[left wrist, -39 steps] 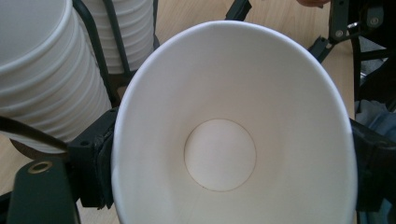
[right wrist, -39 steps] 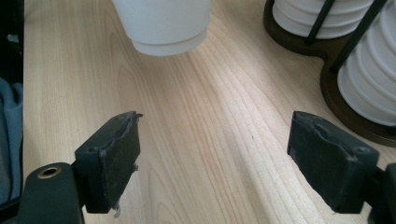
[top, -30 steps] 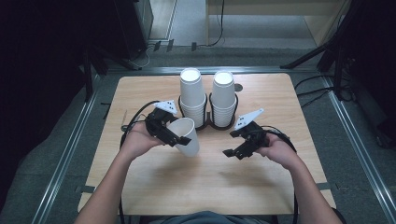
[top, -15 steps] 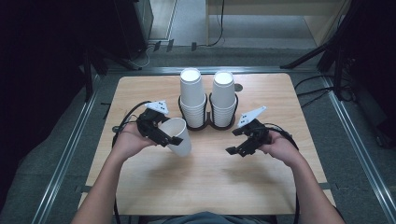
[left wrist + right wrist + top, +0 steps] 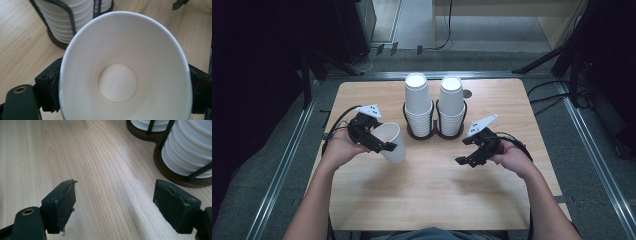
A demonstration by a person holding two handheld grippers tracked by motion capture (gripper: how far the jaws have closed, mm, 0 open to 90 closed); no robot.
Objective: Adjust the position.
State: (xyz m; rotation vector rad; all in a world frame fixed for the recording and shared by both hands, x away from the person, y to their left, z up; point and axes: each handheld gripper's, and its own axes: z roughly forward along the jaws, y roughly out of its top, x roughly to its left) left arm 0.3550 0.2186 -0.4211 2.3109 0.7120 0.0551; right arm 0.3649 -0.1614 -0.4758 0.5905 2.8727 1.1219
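From the high view, one paper cup [image 5: 391, 142] is out of the two stacks in the cup holder [image 5: 434, 134] and clamped across its body in the left gripper [image 5: 379, 144] above the table [image 5: 422, 185]; setting it down looks left to do. The left gripper view shows its jaws pressing both cup walls, the mouth facing the camera. In the right gripper view, the right gripper [image 5: 113, 205] stands spread with nothing between its jaws, beside the holder.

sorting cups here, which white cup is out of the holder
The single paper cup clamped in the left gripper, left of the two stacks standing in the black holder.
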